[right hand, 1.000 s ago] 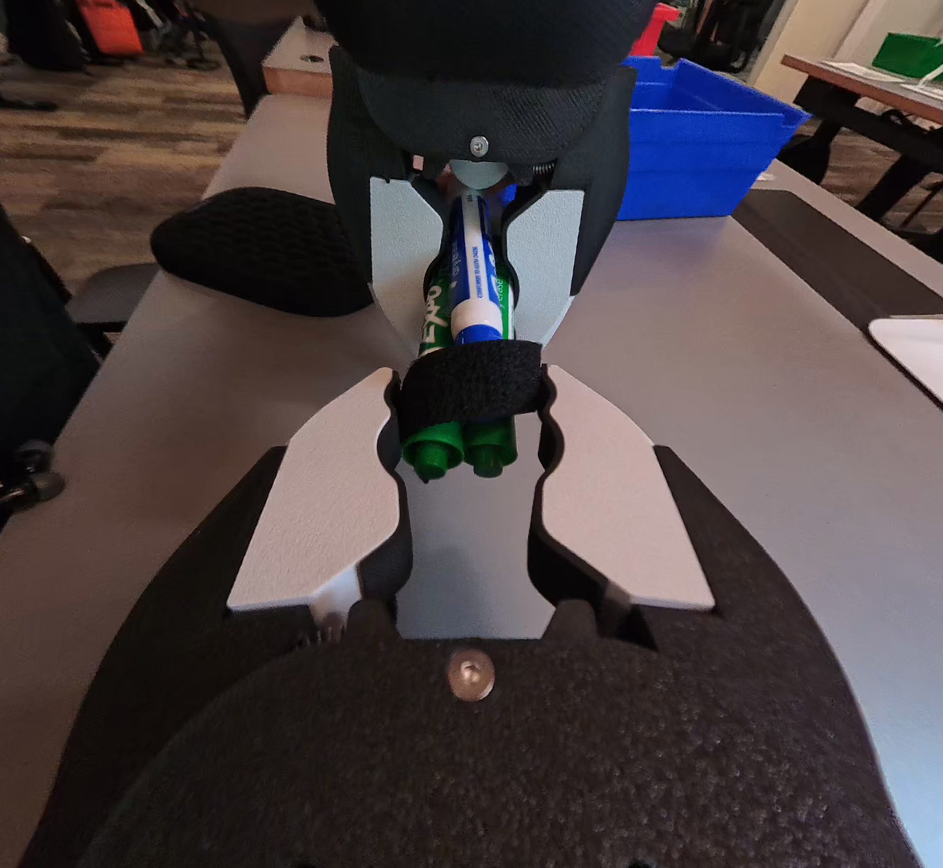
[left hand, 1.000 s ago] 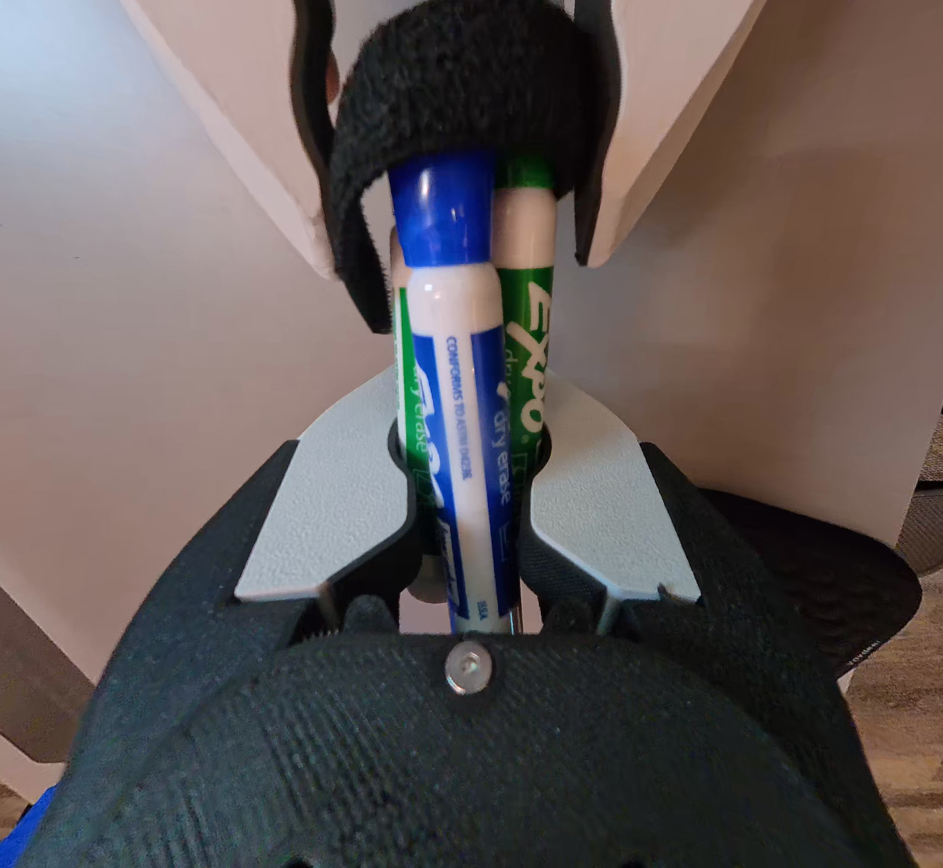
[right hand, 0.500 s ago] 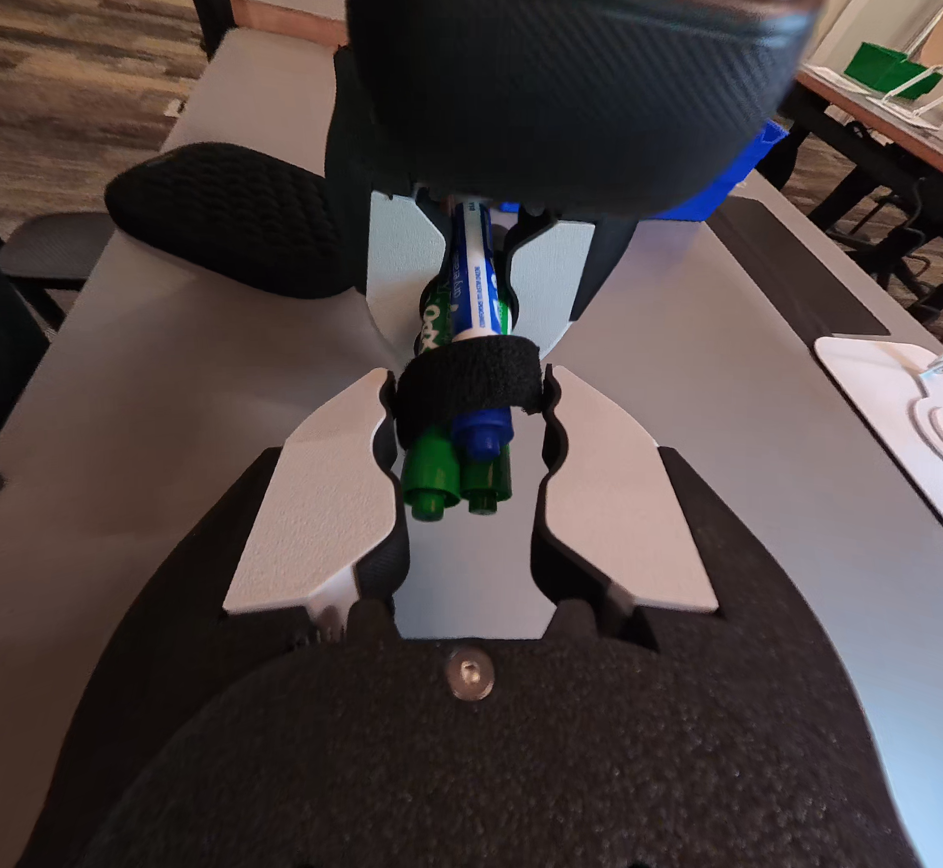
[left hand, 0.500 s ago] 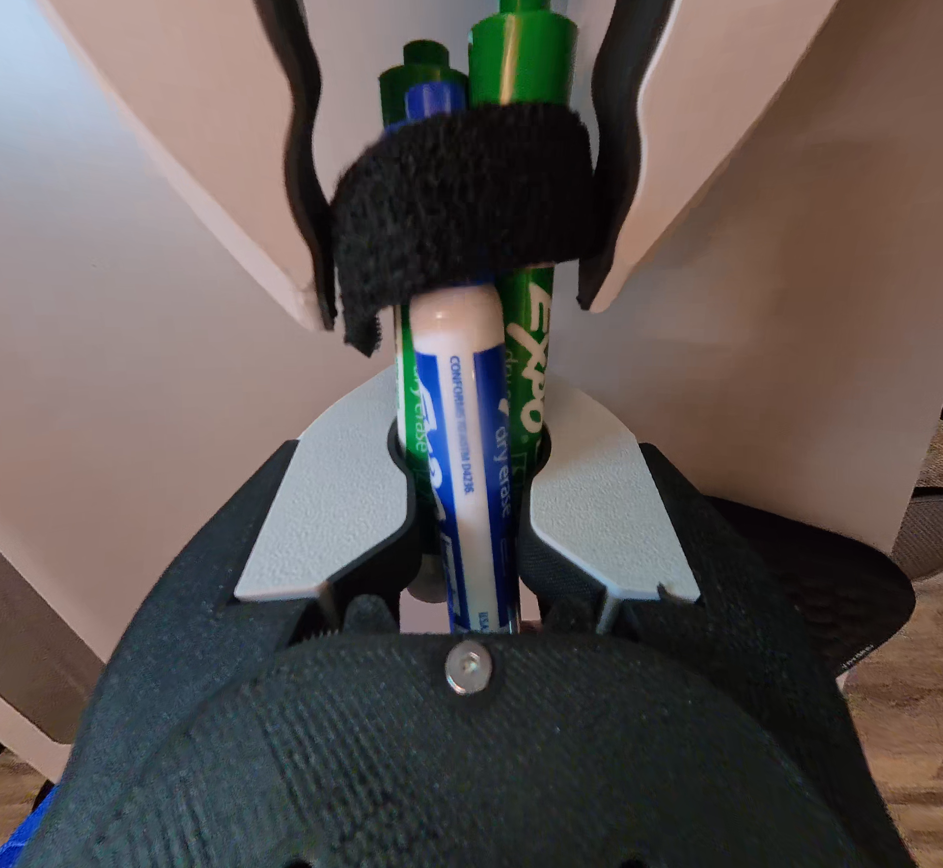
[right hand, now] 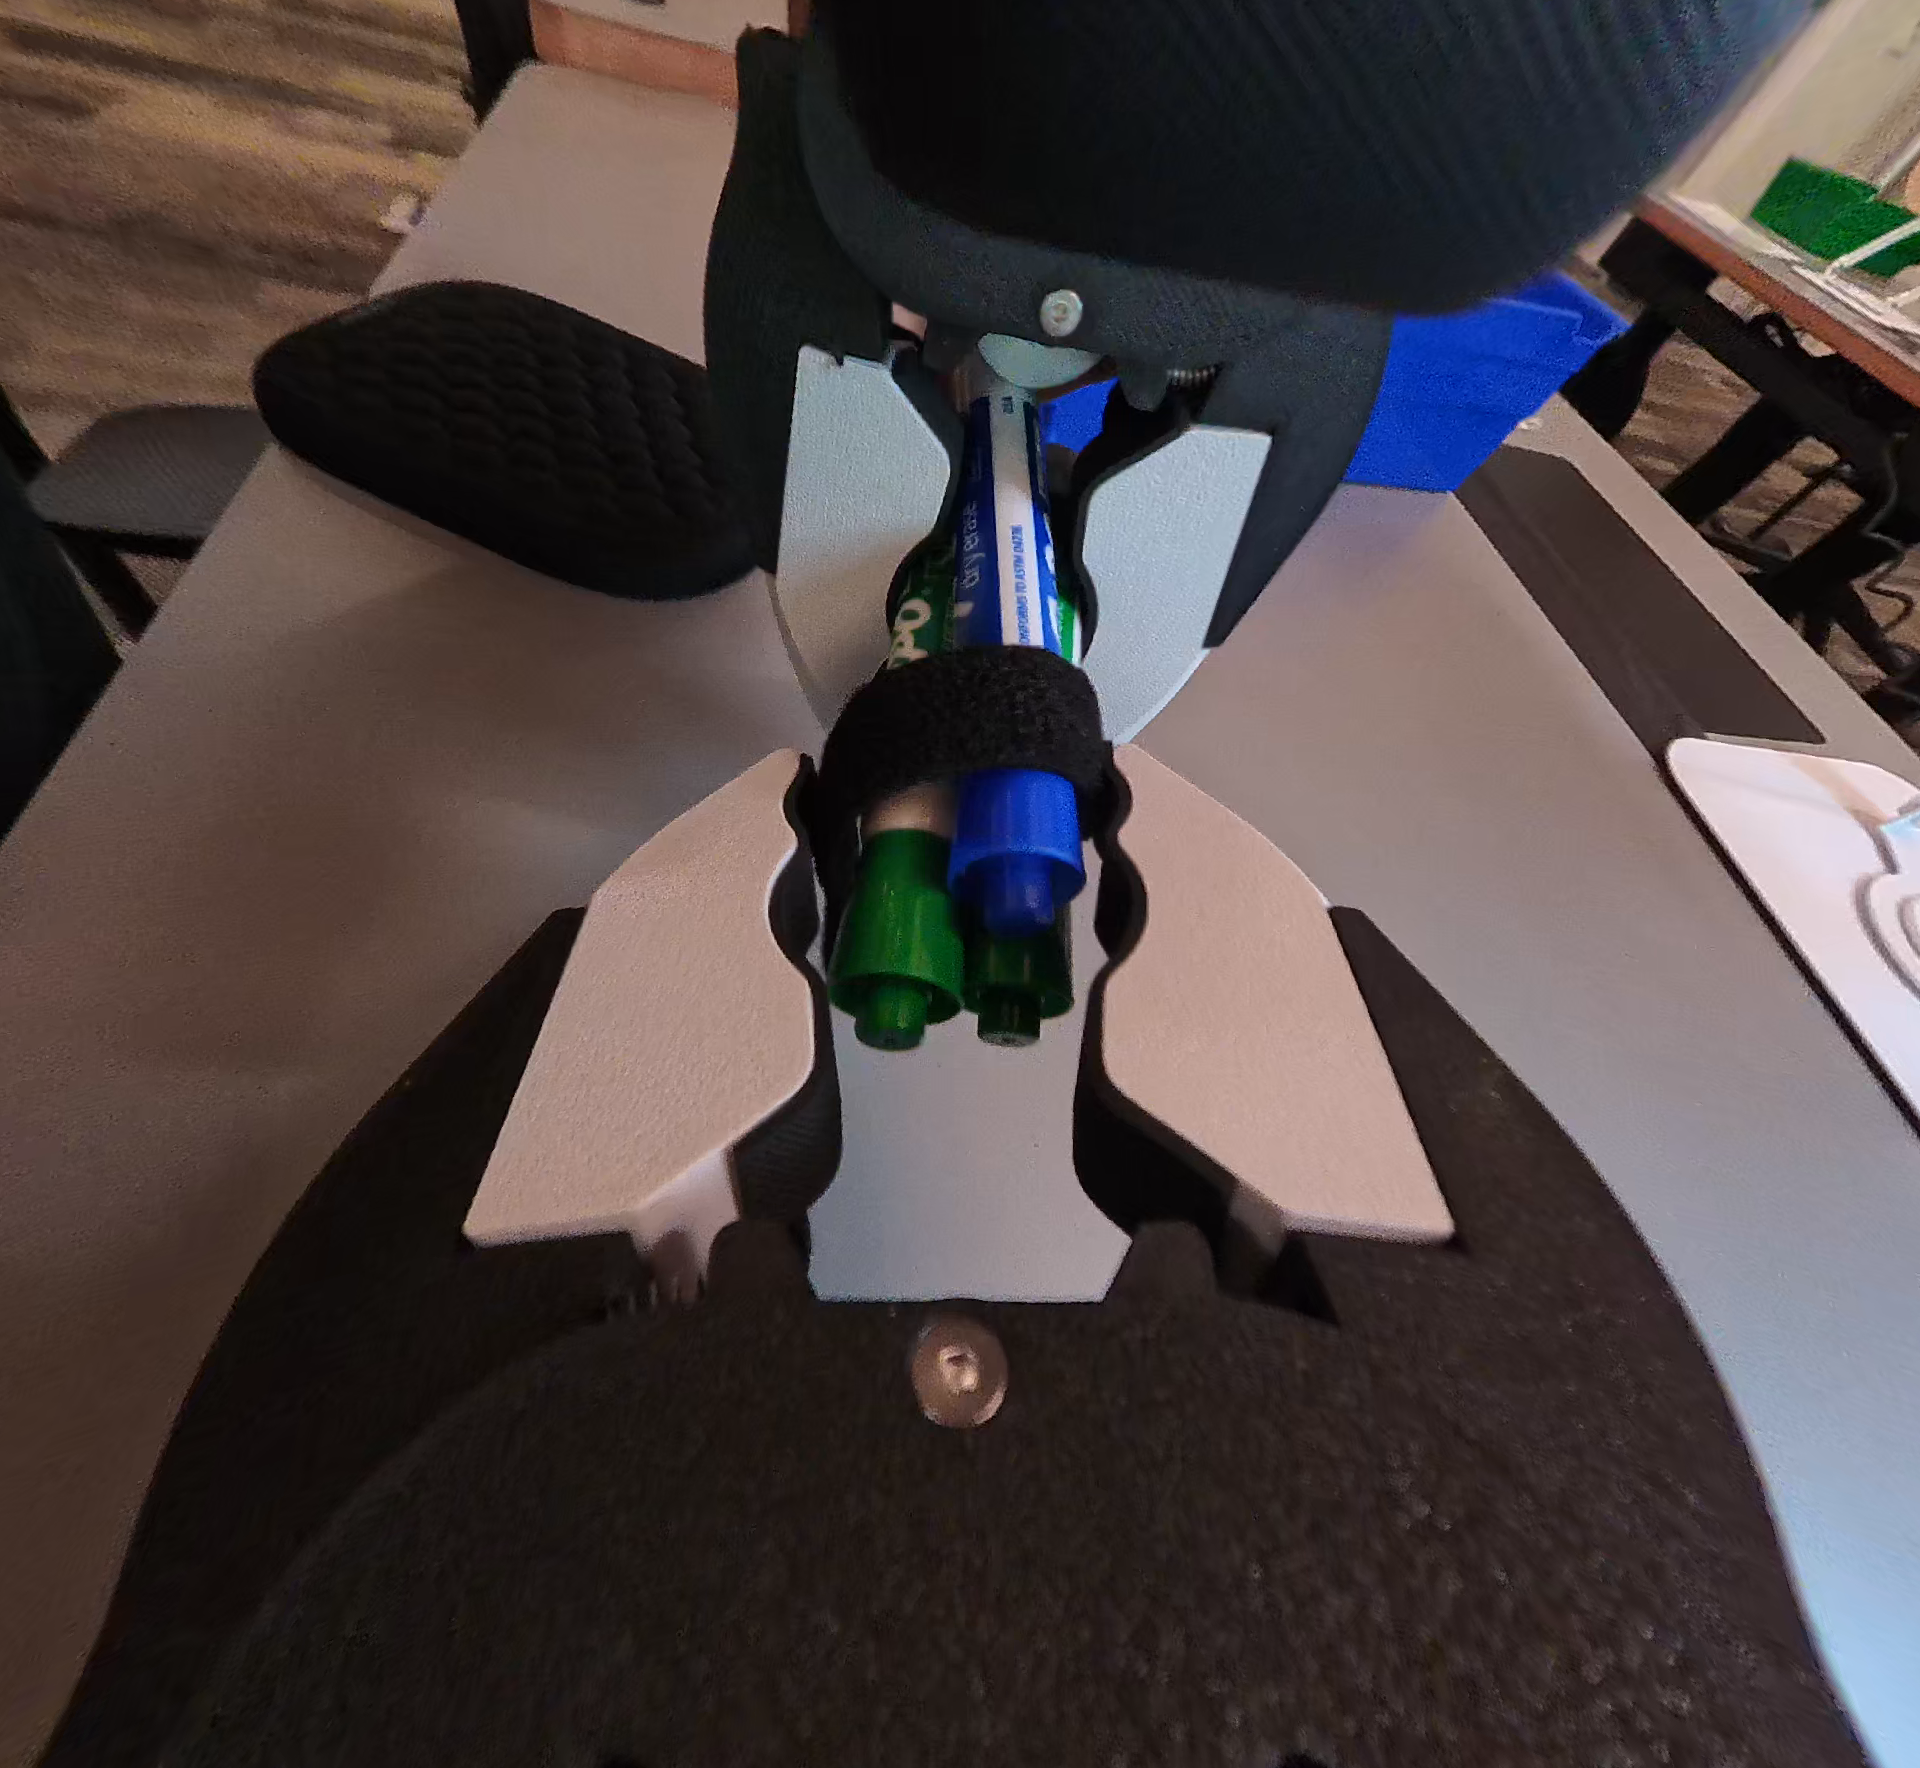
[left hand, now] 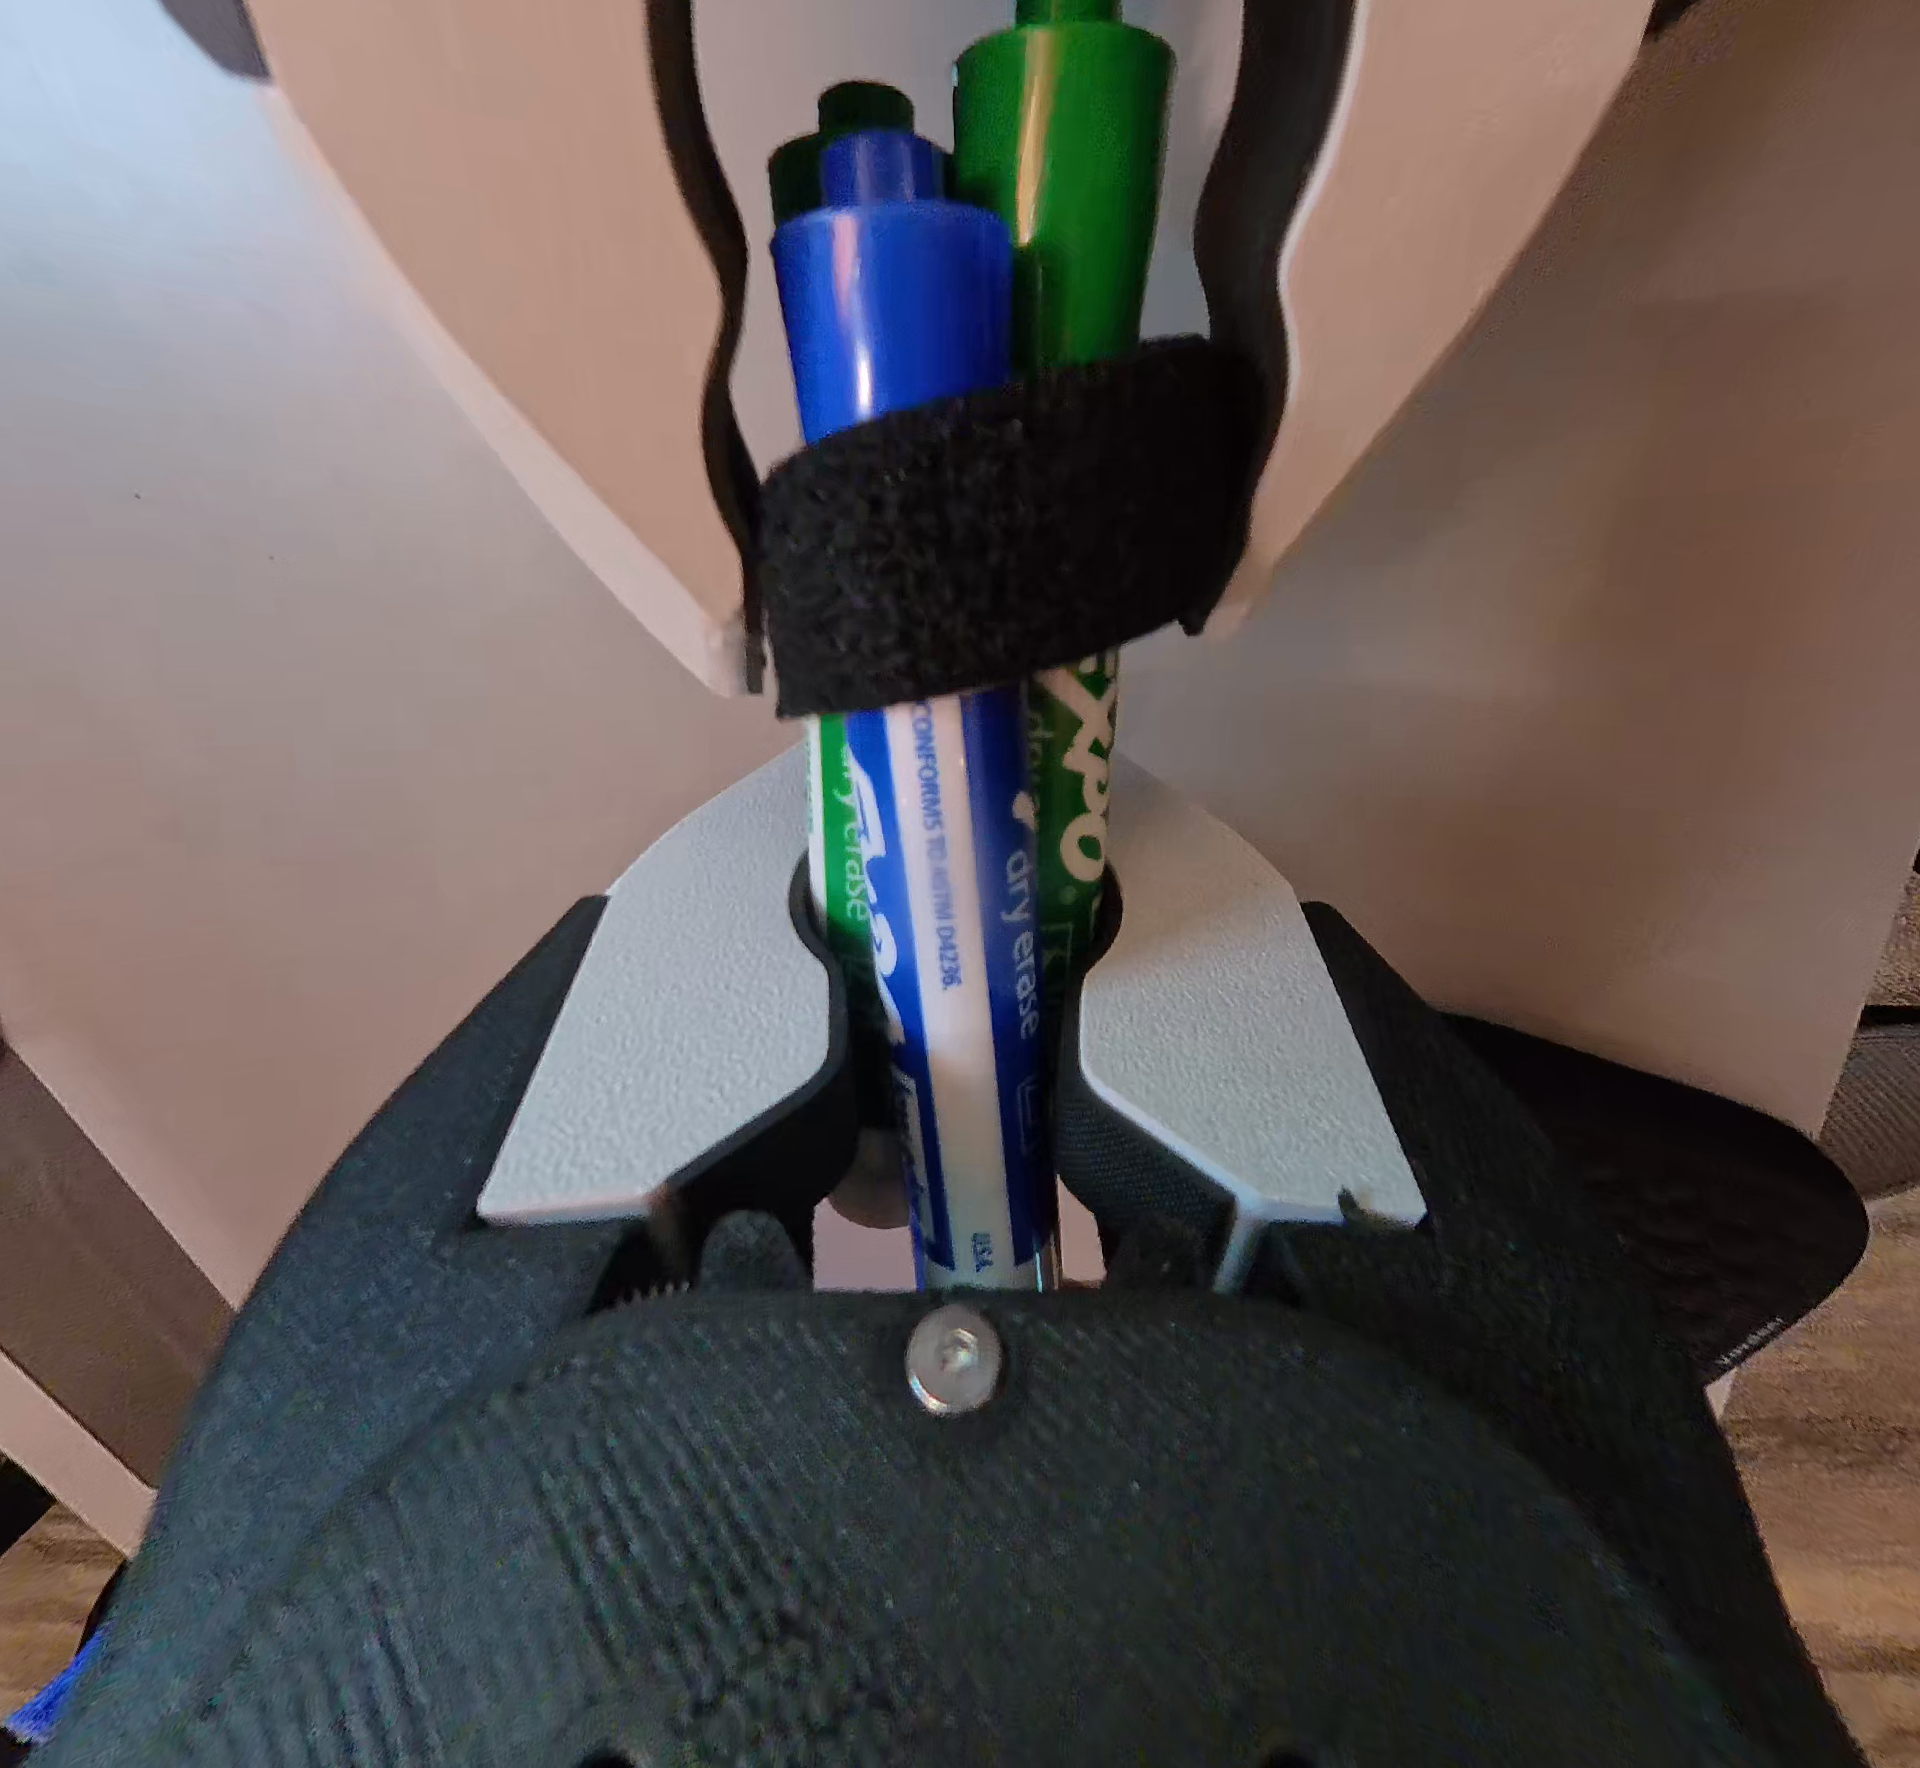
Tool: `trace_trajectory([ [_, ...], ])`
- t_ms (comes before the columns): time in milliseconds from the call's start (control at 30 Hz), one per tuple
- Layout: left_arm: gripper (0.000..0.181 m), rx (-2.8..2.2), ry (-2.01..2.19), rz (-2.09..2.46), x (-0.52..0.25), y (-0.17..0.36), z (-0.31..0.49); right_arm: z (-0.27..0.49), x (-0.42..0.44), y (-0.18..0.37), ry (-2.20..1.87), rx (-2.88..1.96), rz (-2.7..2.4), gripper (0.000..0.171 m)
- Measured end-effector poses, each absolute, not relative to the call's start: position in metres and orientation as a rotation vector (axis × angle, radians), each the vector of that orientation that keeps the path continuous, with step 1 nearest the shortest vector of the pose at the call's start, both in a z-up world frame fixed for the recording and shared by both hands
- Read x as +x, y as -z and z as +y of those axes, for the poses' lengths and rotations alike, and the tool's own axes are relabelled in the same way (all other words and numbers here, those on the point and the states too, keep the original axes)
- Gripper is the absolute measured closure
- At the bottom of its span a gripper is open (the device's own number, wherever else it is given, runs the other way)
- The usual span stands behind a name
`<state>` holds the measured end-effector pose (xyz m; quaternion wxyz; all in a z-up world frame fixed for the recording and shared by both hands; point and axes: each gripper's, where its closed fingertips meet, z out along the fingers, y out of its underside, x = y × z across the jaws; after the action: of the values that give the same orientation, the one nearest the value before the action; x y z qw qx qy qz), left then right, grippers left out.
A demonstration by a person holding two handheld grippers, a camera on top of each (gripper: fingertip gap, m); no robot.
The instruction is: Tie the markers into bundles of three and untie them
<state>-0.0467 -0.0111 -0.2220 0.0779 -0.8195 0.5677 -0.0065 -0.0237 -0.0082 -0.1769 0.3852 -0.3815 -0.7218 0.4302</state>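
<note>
From the right wrist view, the right gripper [right hand: 961, 783] points along a grey table [right hand: 395, 783] that runs on ahead, its left edge dropping to a patterned floor [right hand: 208, 87] and its right side ending before a dark strip [right hand: 1621, 596]. Bare tabletop lies on both sides of the fingers. A white flat item [right hand: 1808, 866] sits at the right edge, well apart from the tools.

Between this gripper's fingertips sits the black hook-and-loop strap [right hand: 966, 716], wrapped round three markers [right hand: 997, 575]; the tips press the strap's two sides, so the claw is closed on the strap. The capped ends, two green and one blue, poke back toward the camera inside the finger gap, clear of the table.

Farther on, the left gripper [right hand: 987, 596] faces the right one and is clamped on the marker barrels. In the left wrist view the left gripper [left hand: 961, 897] squeezes the barrels [left hand: 966, 970] near its fingertips, and the strap [left hand: 997, 523] lies beyond, tilted across the bundle, with the caps rising past it.

Behind the left gripper stand a black mesh pad [right hand: 499, 440] on the table's left and a blue bin [right hand: 1475, 399] toward the right.
</note>
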Motion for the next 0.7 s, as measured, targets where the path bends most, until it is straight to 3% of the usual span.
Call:
trace_trajectory([
  [333,0.139,-2.455,0.022,1.703,-0.055,0.223,-0.019,-0.02,-0.046,0.18,-1.153,-0.969,-1.858,0.123],
  [700,0.138,-2.484,-0.025,1.729,-0.067,0.209,-0.022,-0.026,-0.052,0.172,-1.285,-1.046,-1.773,0.113],
])
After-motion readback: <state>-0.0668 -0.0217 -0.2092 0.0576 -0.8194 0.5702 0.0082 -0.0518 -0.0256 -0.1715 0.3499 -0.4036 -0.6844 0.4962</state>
